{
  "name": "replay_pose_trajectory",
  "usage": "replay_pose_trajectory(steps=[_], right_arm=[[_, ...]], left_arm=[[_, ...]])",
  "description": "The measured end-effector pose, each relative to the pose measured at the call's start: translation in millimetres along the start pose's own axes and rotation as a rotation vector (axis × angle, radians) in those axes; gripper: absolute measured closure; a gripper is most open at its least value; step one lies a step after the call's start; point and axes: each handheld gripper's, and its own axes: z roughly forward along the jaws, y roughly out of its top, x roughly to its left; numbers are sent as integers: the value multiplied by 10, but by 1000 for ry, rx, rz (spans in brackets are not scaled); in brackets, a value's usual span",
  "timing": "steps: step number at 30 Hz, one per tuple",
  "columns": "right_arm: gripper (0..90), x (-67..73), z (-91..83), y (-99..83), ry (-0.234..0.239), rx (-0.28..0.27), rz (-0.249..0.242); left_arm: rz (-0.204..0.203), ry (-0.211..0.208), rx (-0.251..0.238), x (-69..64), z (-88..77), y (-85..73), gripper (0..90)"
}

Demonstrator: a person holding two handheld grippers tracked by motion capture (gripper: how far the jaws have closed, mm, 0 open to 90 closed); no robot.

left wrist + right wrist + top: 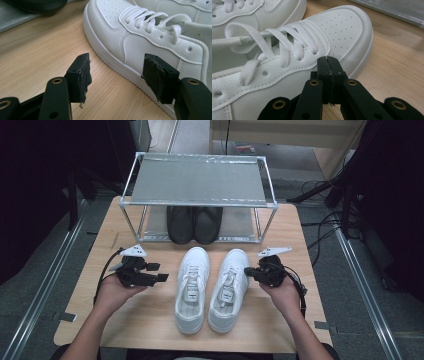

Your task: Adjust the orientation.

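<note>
Two white lace-up sneakers lie side by side on the wooden table, toes pointing away from me: the left sneaker (pixel 192 287) (pixel 140 37) and the right sneaker (pixel 229 287) (pixel 287 62). My left gripper (pixel 161 272) (pixel 116 75) is to the left of the left sneaker, open, with bare table between its jaws and its far pad close to the shoe's sole. My right gripper (pixel 247 270) (pixel 329 65) is shut with nothing between its pads, and its tip is right against the outer side of the right sneaker.
A metal-framed shoe rack (pixel 197 182) with a grey mesh top stands at the far side of the table. A pair of black shoes (pixel 194 224) sits on its lower shelf. Cables (pixel 320 227) run on the floor to the right.
</note>
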Motion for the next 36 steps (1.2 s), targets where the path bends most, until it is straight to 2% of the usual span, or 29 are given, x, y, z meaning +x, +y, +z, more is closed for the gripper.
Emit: replay_pose_trajectory(steps=[13, 19, 23, 26, 27, 30, 32, 36], right_arm=[[900, 52, 126, 107, 13, -8, -22], [900, 75, 175, 141, 21, -14, -22], [900, 92, 200, 155, 24, -20, -24], [900, 95, 204, 160, 25, -16, -21], [900, 94, 205, 159, 25, -18, -21], [900, 96, 203, 159, 24, -16, -20], [900, 97, 202, 158, 24, -16, -20], [900, 95, 204, 159, 25, -17, -23]], left_arm=[[-2, 11, 5, -23, -8, -45, 392], [11, -2, 28, -55, 60, -36, 393], [48, -42, 37, -116, 180, -38, 412], [59, -54, 75, -159, 267, -32, 487], [68, -60, 86, -178, 285, -30, 555], [92, -70, 101, -230, 327, -23, 666], [92, -72, 123, -262, 366, -18, 710], [74, -88, 124, -282, 385, -18, 795]])
